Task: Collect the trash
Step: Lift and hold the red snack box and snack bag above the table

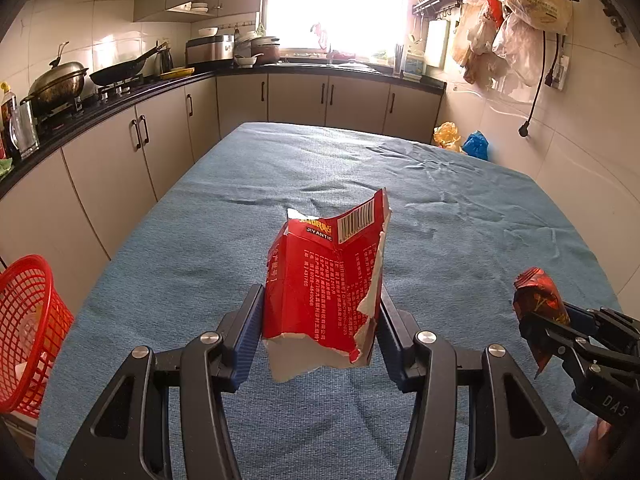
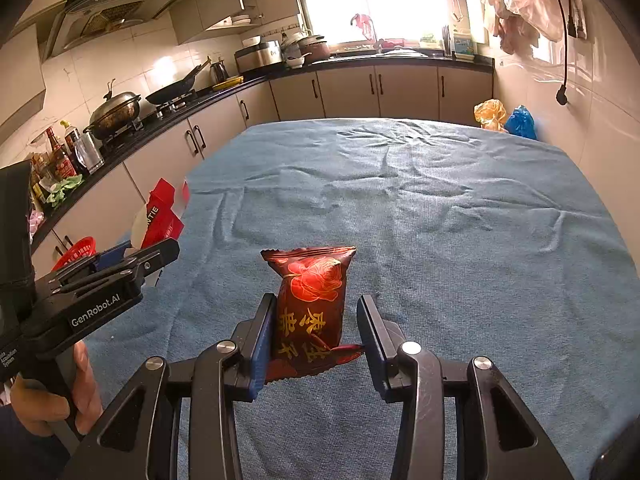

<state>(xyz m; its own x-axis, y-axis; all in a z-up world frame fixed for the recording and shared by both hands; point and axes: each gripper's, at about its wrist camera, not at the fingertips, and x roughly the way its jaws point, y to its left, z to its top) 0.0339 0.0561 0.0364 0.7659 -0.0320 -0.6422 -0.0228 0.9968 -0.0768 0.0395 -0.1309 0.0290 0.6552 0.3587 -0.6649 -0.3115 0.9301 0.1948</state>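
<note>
Two pieces of trash are already up off the blue bench (image 1: 460, 184): your left gripper (image 1: 320, 312) is clamped on the torn red carton (image 1: 324, 280), standing upright, and your right gripper (image 2: 316, 336) pinches the dark red snack packet (image 2: 312, 300), also upright. Only the red basket (image 1: 28, 332) matters now; it sits low at the bench's near-left edge, nearest your left gripper, so I'd drop the carton first.

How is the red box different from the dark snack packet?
The torn red box is bright red cardboard, ripped and crumpled, showing white inside; the dark snack packet is shiny dark red with a rose picture and looks whole. The box sits in the left gripper; the packet in the right gripper. Both are held up above the blue cloth.
</note>
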